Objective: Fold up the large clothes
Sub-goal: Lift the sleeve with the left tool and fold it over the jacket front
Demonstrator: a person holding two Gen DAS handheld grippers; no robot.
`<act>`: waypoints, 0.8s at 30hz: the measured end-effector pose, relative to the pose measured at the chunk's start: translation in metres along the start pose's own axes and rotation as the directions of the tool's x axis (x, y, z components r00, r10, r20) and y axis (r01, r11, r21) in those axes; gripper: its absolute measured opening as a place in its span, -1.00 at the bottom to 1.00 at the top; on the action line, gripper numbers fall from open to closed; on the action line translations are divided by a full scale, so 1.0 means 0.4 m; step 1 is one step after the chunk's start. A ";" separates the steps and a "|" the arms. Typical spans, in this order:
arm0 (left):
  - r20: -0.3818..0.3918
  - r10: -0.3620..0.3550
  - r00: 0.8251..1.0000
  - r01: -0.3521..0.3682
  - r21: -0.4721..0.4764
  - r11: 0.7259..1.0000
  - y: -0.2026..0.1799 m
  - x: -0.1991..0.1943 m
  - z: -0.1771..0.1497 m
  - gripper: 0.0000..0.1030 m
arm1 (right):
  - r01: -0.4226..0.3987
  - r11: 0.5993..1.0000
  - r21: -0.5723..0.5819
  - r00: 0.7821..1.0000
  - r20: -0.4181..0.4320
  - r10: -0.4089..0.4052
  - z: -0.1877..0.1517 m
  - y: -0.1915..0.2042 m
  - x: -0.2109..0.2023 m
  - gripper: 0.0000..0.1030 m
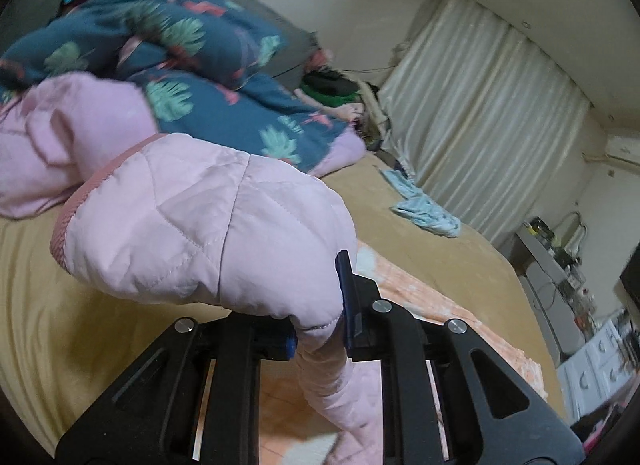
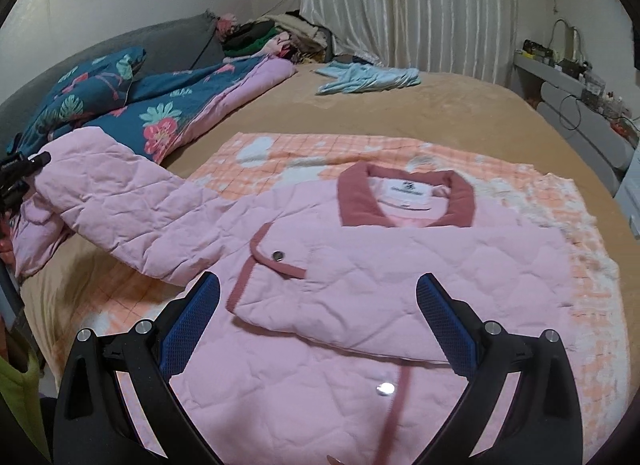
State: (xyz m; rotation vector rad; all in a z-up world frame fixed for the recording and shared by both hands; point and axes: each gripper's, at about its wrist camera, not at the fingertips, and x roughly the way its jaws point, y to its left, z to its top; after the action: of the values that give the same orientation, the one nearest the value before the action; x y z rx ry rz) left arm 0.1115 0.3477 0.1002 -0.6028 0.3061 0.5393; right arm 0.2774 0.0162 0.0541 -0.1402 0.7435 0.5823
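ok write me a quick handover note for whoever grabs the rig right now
Left tongs: shut on the pink jacket's sleeve, lifted off the bed.
Right tongs: open, empty, over the jacket front.
Jacket lies face up on the orange checked blanket, collar away from you; other sleeve already folded across the chest.
Left: fold the held sleeve in, then fold the body.

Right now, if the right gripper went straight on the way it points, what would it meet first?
The right gripper, open, aims down at the pink jacket. It would probably first meet the folded sleeve lying across the jacket's front, below the collar. Depth is hard to judge in this view.
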 end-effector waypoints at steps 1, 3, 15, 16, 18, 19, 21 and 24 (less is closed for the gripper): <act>0.001 -0.004 1.000 0.004 0.010 1.000 -0.015 0.000 0.003 -0.83 | 0.003 1.000 0.006 1.000 0.011 -0.003 0.000 -0.014 -0.016 0.90; 0.005 -0.011 1.000 0.011 0.033 0.999 -0.052 -0.009 0.006 -0.83 | 0.008 1.000 0.019 1.000 0.027 -0.009 -0.002 -0.038 -0.038 0.90; 0.012 -0.066 0.998 0.063 0.148 0.987 -0.249 -0.058 -0.022 -0.83 | 0.043 0.999 0.027 0.997 0.070 -0.045 -0.024 -0.136 -0.119 0.90; 0.012 -0.069 0.998 0.066 0.158 0.985 -0.263 -0.060 -0.026 -0.83 | 0.049 0.998 0.026 0.996 0.072 -0.051 -0.027 -0.141 -0.124 0.90; 0.011 -0.074 0.997 0.070 0.186 0.980 -0.293 -0.065 -0.039 -0.83 | 0.054 0.998 0.033 0.995 0.079 -0.056 -0.033 -0.160 -0.135 0.90; 0.007 -0.076 0.997 0.073 0.202 0.977 -0.310 -0.065 -0.045 -0.83 | 0.055 0.998 0.038 0.995 0.082 -0.058 -0.036 -0.169 -0.139 0.90; 0.001 -0.089 0.996 0.086 0.222 0.971 -0.334 -0.065 -0.054 -0.83 | 0.054 0.997 0.052 0.994 0.091 -0.059 -0.046 -0.188 -0.150 0.90; -0.005 -0.104 0.995 0.102 0.260 0.960 -0.381 -0.070 -0.076 -0.83 | 0.058 0.996 0.071 0.993 0.095 -0.064 -0.060 -0.218 -0.160 0.90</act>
State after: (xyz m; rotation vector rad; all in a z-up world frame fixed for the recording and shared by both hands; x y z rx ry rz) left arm 0.1705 0.2130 0.1572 -0.3591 0.3292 0.3929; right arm 0.2732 -0.0931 0.0723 -0.0706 0.6614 0.5014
